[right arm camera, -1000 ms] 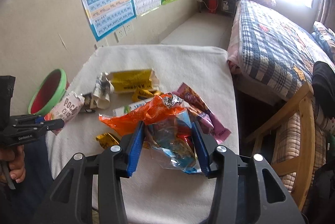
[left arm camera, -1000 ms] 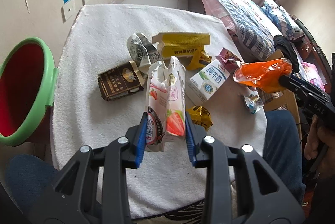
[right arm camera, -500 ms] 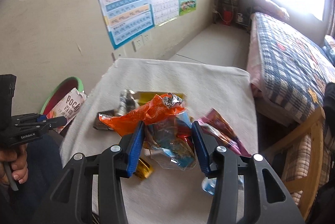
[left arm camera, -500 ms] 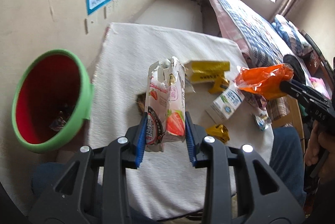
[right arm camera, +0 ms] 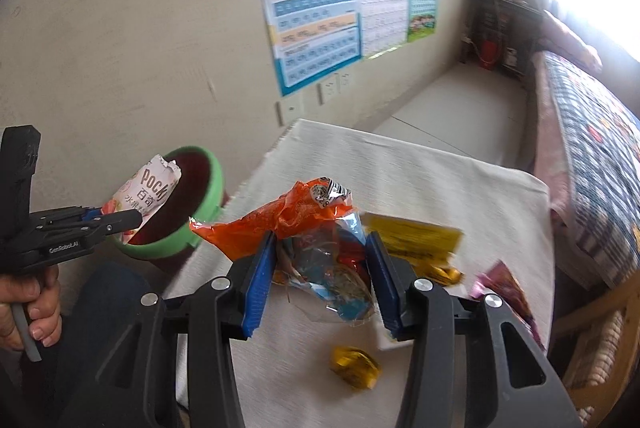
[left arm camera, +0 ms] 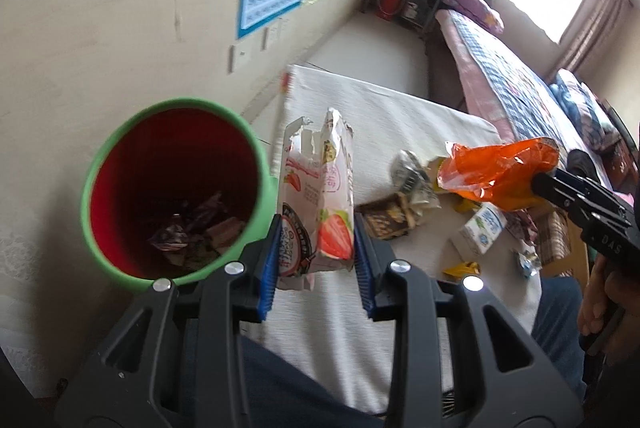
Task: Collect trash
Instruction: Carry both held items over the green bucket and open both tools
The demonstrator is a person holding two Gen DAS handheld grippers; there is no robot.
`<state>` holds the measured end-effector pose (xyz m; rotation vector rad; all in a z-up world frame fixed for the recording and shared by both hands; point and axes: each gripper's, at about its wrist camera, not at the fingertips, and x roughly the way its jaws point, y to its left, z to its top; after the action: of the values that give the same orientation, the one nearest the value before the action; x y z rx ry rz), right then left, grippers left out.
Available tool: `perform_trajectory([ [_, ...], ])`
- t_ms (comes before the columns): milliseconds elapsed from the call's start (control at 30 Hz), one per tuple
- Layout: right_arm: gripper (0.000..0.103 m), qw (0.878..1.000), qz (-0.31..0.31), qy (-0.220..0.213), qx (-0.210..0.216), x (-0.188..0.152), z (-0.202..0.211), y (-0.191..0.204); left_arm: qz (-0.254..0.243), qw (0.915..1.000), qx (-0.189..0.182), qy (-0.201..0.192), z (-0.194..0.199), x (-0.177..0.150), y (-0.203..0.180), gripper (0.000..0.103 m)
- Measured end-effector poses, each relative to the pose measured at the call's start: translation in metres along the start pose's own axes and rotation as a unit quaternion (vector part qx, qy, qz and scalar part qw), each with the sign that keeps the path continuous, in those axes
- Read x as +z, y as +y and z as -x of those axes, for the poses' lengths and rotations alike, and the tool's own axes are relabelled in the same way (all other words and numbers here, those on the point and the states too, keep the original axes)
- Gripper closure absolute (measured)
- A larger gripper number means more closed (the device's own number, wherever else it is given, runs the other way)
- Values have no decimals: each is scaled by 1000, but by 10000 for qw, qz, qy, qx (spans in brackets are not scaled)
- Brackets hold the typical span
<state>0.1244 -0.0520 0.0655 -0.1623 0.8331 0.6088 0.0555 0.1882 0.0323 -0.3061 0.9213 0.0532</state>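
My left gripper (left arm camera: 316, 252) is shut on a torn strawberry Pocky box (left arm camera: 318, 196), held upright just right of the green-rimmed red bin (left arm camera: 172, 188). The bin holds several wrappers at its bottom. In the right wrist view that same box (right arm camera: 146, 190) hangs over the bin's rim (right arm camera: 212, 188). My right gripper (right arm camera: 322, 280) is shut on a bunch of crinkled wrappers, orange on top (right arm camera: 280, 216) and clear blue below, held above the white cloth-covered table (right arm camera: 460, 168). From the left wrist view the orange wrapper (left arm camera: 500, 168) shows at the right.
On the table lie a brown box (left arm camera: 386, 222), a silver wrapper (left arm camera: 408, 168), a white milk carton (left arm camera: 482, 234), a yellow box (right arm camera: 412, 236), gold candy wrappers (right arm camera: 354, 366) and a purple packet (right arm camera: 500, 284). A bed (right arm camera: 600, 148) runs along the right, a wall with posters on the left.
Both grippers swung left with their loads. The bin has come from the left edge to right beside the Pocky box. The table's litter slid right in the left wrist view.
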Motion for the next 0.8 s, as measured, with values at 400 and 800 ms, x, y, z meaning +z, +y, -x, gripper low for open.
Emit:
perform_trajectory([
  [400,58,9974,497,-92,521,41,-35,82,427,9982,347,-242,23,7,61,71],
  [800,58,9909,1072,7,812,68,-77,148,748,9958,435,-294,31,11,112,71],
])
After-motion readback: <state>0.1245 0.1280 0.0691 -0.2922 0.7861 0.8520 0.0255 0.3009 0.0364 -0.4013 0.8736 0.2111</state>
